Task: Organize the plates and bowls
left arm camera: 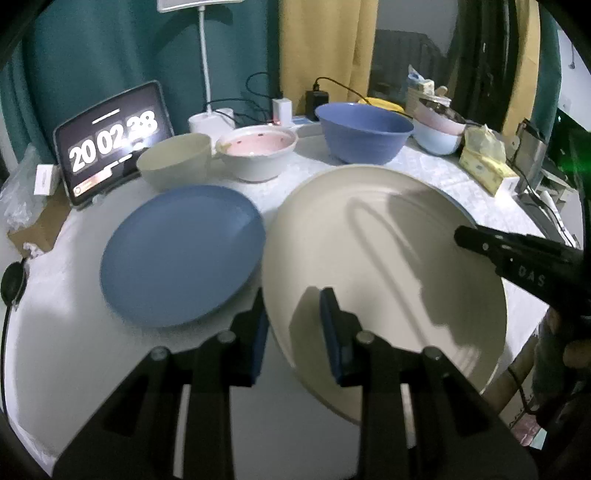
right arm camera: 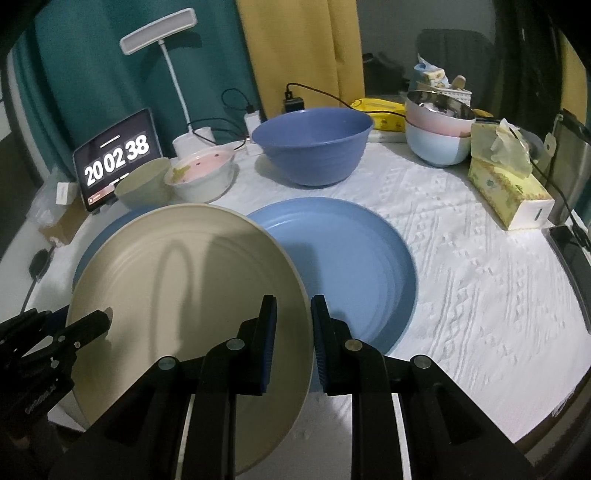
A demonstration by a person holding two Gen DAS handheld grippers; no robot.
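A large cream plate [left arm camera: 388, 273] [right arm camera: 184, 295] hangs tilted above the table, held at both sides. My left gripper [left arm camera: 293, 325] is shut on its left rim, and its tip [right arm camera: 92, 325] shows in the right wrist view. My right gripper [right arm camera: 293, 332] is shut on the right rim, reaching in from the right [left arm camera: 480, 243]. A dark blue plate [left arm camera: 184, 254] [right arm camera: 110, 229] lies to the left on the table. A light blue plate [right arm camera: 340, 266] lies to the right, partly under the cream one. Behind stand a cream bowl [left arm camera: 173, 162], a pink-lined bowl [left arm camera: 258, 151] and a big blue bowl [right arm camera: 314, 147].
Stacked pink and pale blue bowls [right arm camera: 437, 136] stand at the back right beside a tissue box [right arm camera: 509, 192]. A tablet [right arm camera: 114, 158] showing a clock, a white lamp [right arm camera: 159, 29] and cables line the back. A phone [right arm camera: 572, 251] lies at the right table edge.
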